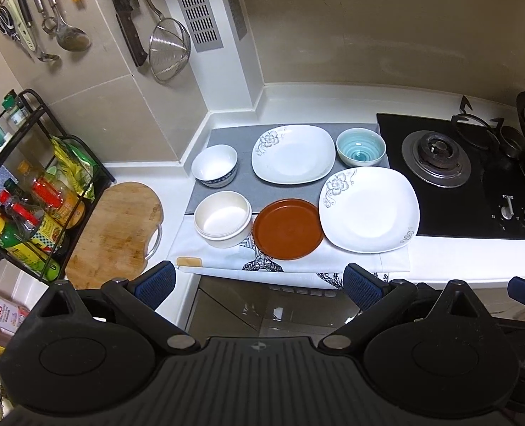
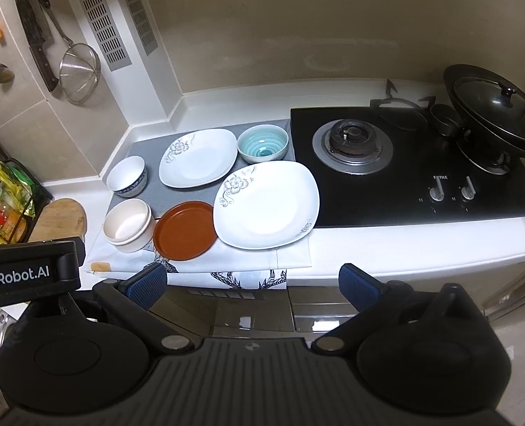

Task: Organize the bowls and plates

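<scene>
2 grippers, left [image 1: 259, 284] and right [image 2: 253, 282], jaws apart, holding nothing, both hanging off the near counter edge. 6 dishes on the mats. Near row, left to right: cream bowl [image 1: 222, 218], touching brown plate [image 1: 288, 229], near white plate [image 1: 369, 208] overlapping the brown one's right rim. Far row: blue-rimmed bowl [image 1: 215, 165], far white plate [image 1: 293, 153], teal bowl [image 1: 360, 147]. Stove [image 2: 404, 167] right; cutting board [image 1: 117, 227] left.

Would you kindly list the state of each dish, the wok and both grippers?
Left gripper: open, holding nothing.
Right gripper: open, holding nothing.
Blue bowl: upright, empty.
Cream bowl: upright, empty.
Brown plate: flat, empty.
Near white plate: overlaps hob edge.
Wok: lidded, tilted.
</scene>
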Demonstrator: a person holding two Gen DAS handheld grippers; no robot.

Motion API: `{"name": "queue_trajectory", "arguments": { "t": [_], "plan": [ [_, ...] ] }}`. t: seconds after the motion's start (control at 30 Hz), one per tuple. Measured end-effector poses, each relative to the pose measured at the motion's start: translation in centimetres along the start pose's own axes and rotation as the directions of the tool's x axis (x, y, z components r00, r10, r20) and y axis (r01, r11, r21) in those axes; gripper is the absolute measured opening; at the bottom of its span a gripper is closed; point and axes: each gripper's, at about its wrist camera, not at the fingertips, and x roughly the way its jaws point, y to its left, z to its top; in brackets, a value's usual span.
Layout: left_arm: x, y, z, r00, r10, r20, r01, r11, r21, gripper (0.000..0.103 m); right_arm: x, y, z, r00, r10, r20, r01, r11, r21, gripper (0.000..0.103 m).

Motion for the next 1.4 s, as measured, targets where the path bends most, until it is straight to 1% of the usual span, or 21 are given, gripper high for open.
{"name": "queue_trajectory", "arguments": {
  "t": [0.17,0.37,0.47,0.53,0.57,0.63,0.67,0.73,0.77,0.8,0.9,0.97,1.0,1.07,1.13,1.17,1.2,1.23,1.27,1.33,1.4],
  "plan": [
    [2.1,0.4,1.1,0.999,-0.025,-0.028,0.025,1.0,0.006,0.101,1.7,0.7,1.1,0.999,-0.026,-0.027,0.026,1.0,-0.015,0.103],
    [6.4,1.6,3.6,0.996,-0.074,-0.059,0.074,0.997,0.004,0.101,5.2,2.1,3.2,0.996,-0.056,-0.062,0.057,0.998,0.008,0.103],
    [9.3,2.4,5.3,0.988,-0.124,-0.088,0.125,0.992,0.006,0.101,7.5,2.9,4.4,0.994,-0.078,-0.074,0.08,0.997,0.023,0.103],
    [11.6,2.9,6.1,0.979,-0.187,-0.083,0.189,0.982,0.019,0.101,9.3,3.3,5.1,0.992,-0.106,-0.063,0.108,0.994,0.029,0.103],
    [12.9,3.3,6.5,0.97,-0.228,-0.083,0.23,0.973,0.02,0.101,10.4,3.5,5.2,0.991,-0.131,-0.041,0.132,0.991,0.025,0.103],
    [16.3,4.1,6.8,0.942,-0.319,-0.106,0.322,0.947,0.008,0.1,12.5,3.4,5.0,0.981,-0.192,0.027,0.192,0.981,0.004,0.103],
    [18.0,4.6,6.7,0.928,-0.36,-0.099,0.361,0.933,-0.01,0.099,13.6,3.1,4.9,0.98,-0.192,0.049,0.192,0.981,-0.005,0.103],
    [21.7,5.8,6.1,0.902,-0.426,-0.062,0.423,0.904,-0.059,0.097,15.9,1.8,4.6,0.992,-0.113,0.051,0.114,0.993,-0.015,0.103],
    [23.7,6.5,5.9,0.881,-0.468,-0.06,0.462,0.882,-0.096,0.097,16.8,1.0,4.5,0.997,-0.061,0.049,0.061,0.998,0.0,0.103],
    [25.6,6.7,6.1,0.861,-0.501,-0.083,0.491,0.863,-0.12,0.097,17.5,0.2,4.3,0.998,-0.044,0.052,0.042,0.999,0.025,0.103],
    [30.8,6.2,7.3,0.827,-0.529,-0.193,0.511,0.849,-0.138,0.097,19.2,-1.7,3.8,0.996,-0.069,0.05,0.065,0.995,0.076,0.103],
    [33.6,5.2,8.4,0.788,-0.572,-0.227,0.554,0.82,-0.142,0.097,19.9,-3.0,3.6,0.995,-0.071,0.07,0.064,0.993,0.098,0.103],
    [34.6,4.5,8.9,0.78,-0.581,-0.233,0.569,0.813,-0.124,0.096,20.2,-3.8,3.5,0.995,-0.063,0.08,0.053,0.991,0.126,0.103],
    [36.4,2.4,9.9,0.79,-0.552,-0.267,0.558,0.828,-0.058,0.093,21.1,-5.6,3.5,0.998,-0.011,0.062,-0.002,0.98,0.201,0.103],
    [38.1,0.5,10.4,0.788,-0.543,-0.29,0.563,0.826,-0.018,0.084,22.1,-7.5,3.4,0.995,0.078,0.059,-0.091,0.957,0.276,0.103],
    [39.1,-0.3,10.6,0.781,-0.541,-0.312,0.565,0.825,-0.015,0.075,22.5,-8.4,3.4,0.992,0.104,0.075,-0.122,0.944,0.307,0.103],
    [40.1,-0.8,10.6,0.768,-0.543,-0.339,0.569,0.822,-0.027,0.057,22.8,-9.2,3.3,0.989,0.114,0.09,-0.137,0.932,0.337,0.103],
    [41.0,-1.4,10.9,0.751,-0.55,-0.366,0.577,0.816,-0.042,0.048,23.3,-10.1,3.4,0.987,0.122,0.1,-0.151,0.916,0.371,0.103],
    [41.9,-2.0,11.2,0.736,-0.555,-0.388,0.583,0.811,-0.053,0.044,23.8,-10.9,3.3,0.984,0.137,0.11,-0.171,0.896,0.409,0.103],
    [42.9,-3.5,11.5,0.723,-0.558,-0.407,0.605,0.796,-0.016,0.044,24.8,-12.7,3.1,0.977,0.168,0.131,-0.21,0.847,0.487,0.102],
    [43.6,-4.9,11.6,0.748,-0.515,-0.418,0.587,0.808,0.055,0.042,26.0,-14.1,2.9,0.966,0.222,0.133,-0.259,0.807,0.531,0.098]
  ]
}}
